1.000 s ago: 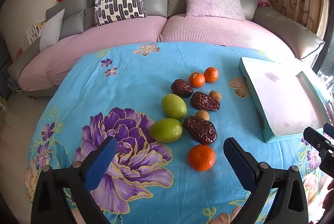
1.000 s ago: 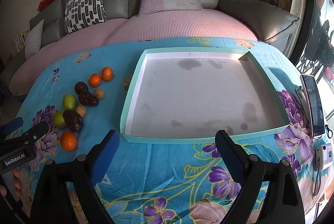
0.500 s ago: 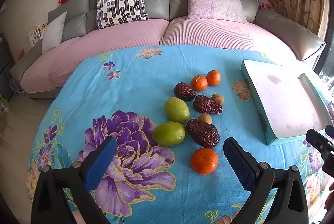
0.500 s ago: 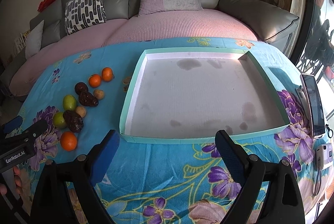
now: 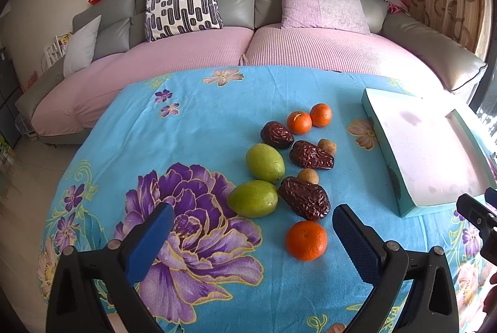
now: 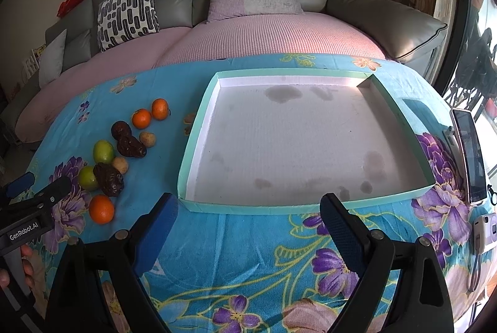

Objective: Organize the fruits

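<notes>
Left gripper [image 5: 251,227] spread wide, empty, over the nearest tangerine [image 5: 306,240] on the surface; centre both pads around it before squeezing gently. Right gripper [image 6: 248,215] also spread, waiting at the empty tray [image 6: 198,121].

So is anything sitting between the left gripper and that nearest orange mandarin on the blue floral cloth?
Nothing visible. The open left gripper hangs above the blue floral cloth with the nearest orange mandarin just ahead, toward its right finger. The wrinkled dark red date and oval green fruit lie beyond it, not in the way.
</notes>
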The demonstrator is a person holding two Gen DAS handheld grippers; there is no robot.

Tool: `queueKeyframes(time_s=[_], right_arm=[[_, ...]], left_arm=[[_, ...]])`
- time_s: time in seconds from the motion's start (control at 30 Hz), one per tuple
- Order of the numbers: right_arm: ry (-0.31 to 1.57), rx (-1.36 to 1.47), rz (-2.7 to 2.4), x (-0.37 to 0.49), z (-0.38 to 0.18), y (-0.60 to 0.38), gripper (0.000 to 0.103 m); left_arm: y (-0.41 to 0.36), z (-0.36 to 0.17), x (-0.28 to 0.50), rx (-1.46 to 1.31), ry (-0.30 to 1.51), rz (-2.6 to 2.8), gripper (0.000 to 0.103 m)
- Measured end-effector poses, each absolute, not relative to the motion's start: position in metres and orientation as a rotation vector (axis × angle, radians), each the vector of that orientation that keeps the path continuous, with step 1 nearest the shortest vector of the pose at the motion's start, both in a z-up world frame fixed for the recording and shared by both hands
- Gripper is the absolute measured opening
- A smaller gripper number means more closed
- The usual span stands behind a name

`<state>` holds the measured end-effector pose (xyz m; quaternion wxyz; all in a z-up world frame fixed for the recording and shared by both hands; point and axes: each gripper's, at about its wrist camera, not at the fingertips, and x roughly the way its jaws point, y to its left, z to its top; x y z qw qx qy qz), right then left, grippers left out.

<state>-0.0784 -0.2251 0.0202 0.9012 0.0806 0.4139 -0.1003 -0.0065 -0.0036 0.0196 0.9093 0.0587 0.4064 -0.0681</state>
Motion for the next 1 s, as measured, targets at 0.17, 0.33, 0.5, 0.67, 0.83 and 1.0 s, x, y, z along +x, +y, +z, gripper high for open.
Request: queueKeyframes(time_s=[0.17,0.33,0.5,0.67,0.83,1.0], right_arm=[[0.853,0.173,-0.209,-0.0781,0.0191,-0.226,0.093],[0.856,0.173,-0.205,-0.0778,0.018,-0.2262,0.093],[0.859,0.172,-0.204,-0.0775,0.0177,-0.2263,0.093],[0.862,0.173,-0.202,-0.0766,0.0161,-0.2268,0.093],[0.865,0.172,-0.2,-0.0751,0.0149,-0.2265,0.093],[0.856,0.175,-0.197,-0.0727,0.0143,-0.2246,0.093]], left_arm=[[-0.0033,0.0191,-0.0061,0.114,0.831,-0.146,0.103],[-0.0047,0.0193,-0.0056,0.11,0.826,-0.171,0.103],[-0.0073,0.02,-0.0058,0.122,0.824,-0.174,0.103],[-0.0088,0.0186,-0.0054,0.136,0.825,-0.177,0.103],[-0.0058,0.0196,-0.0037,0.124,0.817,-0.177,0.103],[-0.0031,0.0191,0.001,0.129,0.813,-0.171,0.103]])
